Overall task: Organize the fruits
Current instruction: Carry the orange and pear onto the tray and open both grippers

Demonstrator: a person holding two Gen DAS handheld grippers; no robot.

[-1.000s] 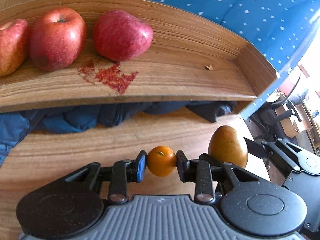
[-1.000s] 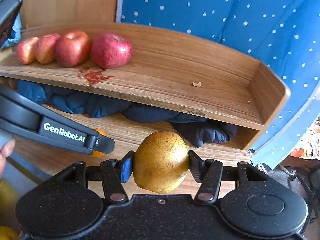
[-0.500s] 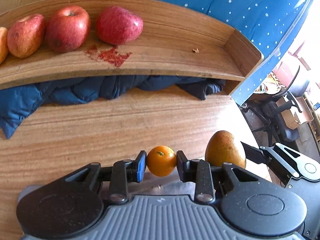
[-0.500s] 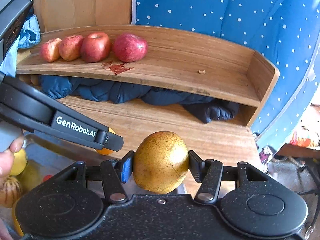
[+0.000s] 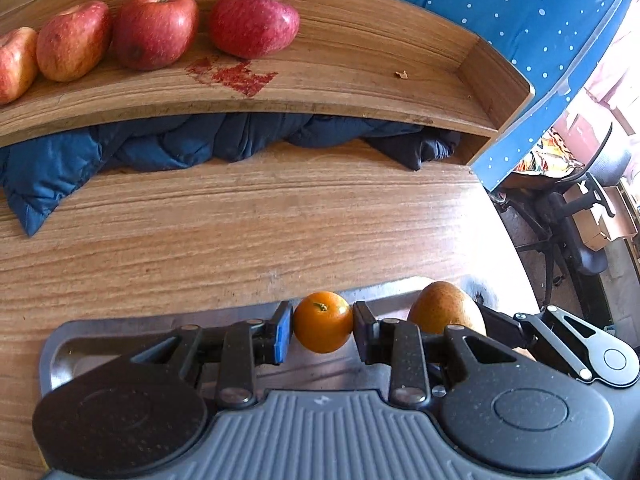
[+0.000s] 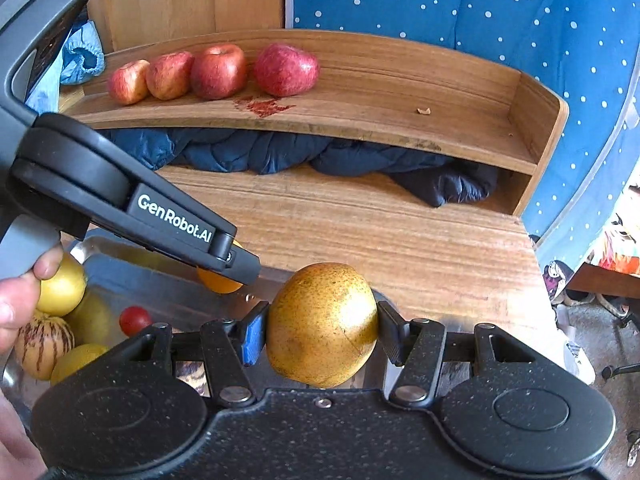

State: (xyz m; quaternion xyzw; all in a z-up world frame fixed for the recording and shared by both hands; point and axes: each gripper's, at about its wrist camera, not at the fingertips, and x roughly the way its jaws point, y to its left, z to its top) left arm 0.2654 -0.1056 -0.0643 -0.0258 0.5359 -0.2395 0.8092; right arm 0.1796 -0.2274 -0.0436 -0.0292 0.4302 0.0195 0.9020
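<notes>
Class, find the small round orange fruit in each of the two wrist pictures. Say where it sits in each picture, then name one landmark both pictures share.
Left wrist view: the small round orange fruit sits low at centre, clamped in the left hand-held gripper.
Right wrist view: the fruit is left of centre, mostly hidden behind that hand-held gripper's dark finger.
Shared landmark: the red stain on the curved wooden shelf, below the red apples.
</notes>
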